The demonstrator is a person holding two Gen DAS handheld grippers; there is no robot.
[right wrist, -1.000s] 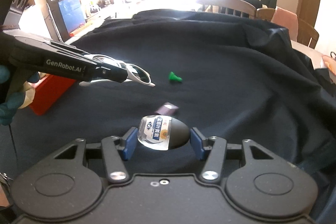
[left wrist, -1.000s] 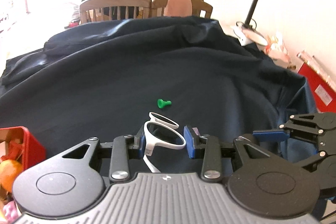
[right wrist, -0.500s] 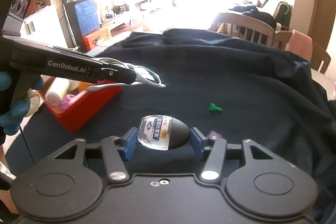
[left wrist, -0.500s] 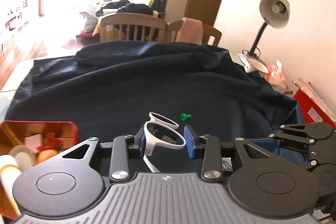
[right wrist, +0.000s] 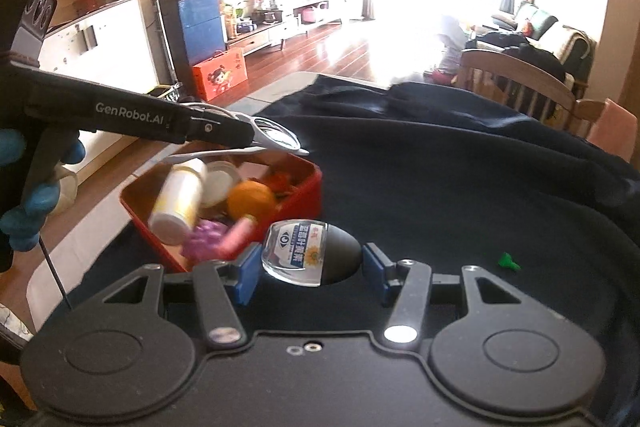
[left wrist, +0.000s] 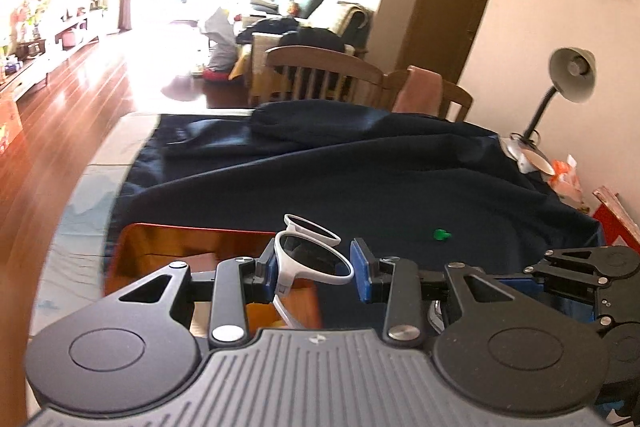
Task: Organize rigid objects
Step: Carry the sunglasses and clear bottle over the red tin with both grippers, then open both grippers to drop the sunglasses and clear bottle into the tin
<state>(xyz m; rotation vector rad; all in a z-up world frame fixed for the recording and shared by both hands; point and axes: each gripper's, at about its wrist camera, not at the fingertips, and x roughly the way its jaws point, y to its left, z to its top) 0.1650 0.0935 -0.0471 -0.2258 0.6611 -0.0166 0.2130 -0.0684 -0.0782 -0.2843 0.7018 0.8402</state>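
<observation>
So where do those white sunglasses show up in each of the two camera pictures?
Left wrist view: white sunglasses sit low in the centre, clamped in the left gripper.
Right wrist view: they show at left, above the red box.
Shared landmark: the small green piece on the dark cloth.

Legible text: "GenRobot.AI", white lettering on the black side of the left gripper point(right wrist: 276, 137), seen in the right wrist view. The label point(right wrist: 300, 255) on the clear-and-black case held in the right gripper point(right wrist: 308, 269) carried Chinese characters and an eye logo, too small to read.
</observation>
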